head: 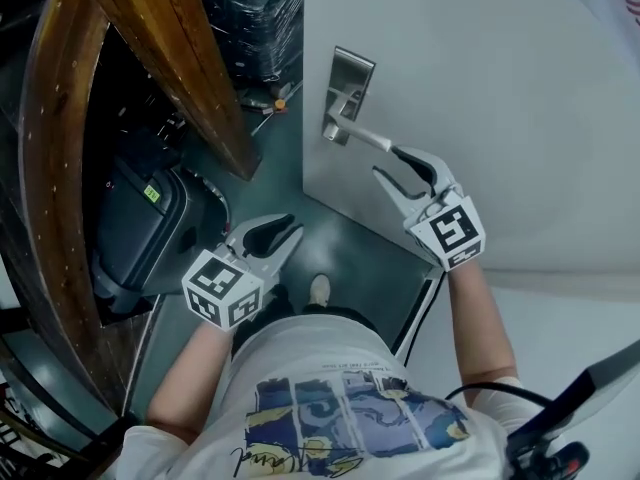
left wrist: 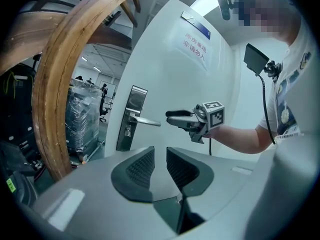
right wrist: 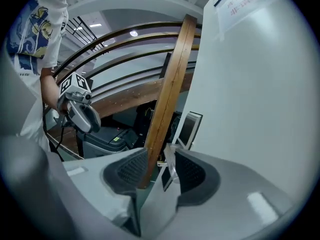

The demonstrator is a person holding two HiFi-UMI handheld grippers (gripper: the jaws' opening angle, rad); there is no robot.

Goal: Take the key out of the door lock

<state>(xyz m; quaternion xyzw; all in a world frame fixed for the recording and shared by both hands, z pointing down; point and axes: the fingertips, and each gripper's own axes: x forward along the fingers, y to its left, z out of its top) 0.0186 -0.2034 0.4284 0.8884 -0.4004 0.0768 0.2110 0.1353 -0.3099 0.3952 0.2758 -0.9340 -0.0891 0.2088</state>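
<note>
A white door carries a metal lock plate with a lever handle. My right gripper stands open at the lever's free end. In the right gripper view the lever lies between the jaws against the right pad, apart from the left one. Beside it a small metal stub juts out below the lever; I cannot tell whether it is the key. My left gripper hangs lower left, away from the door, open with a narrow gap and nothing in it. The left gripper view shows plate and lever.
A curved wooden beam and a slanted wooden plank stand left of the door edge. A dark grey case sits behind them, and a wrapped pallet is farther back. The person's shoe rests on the green floor.
</note>
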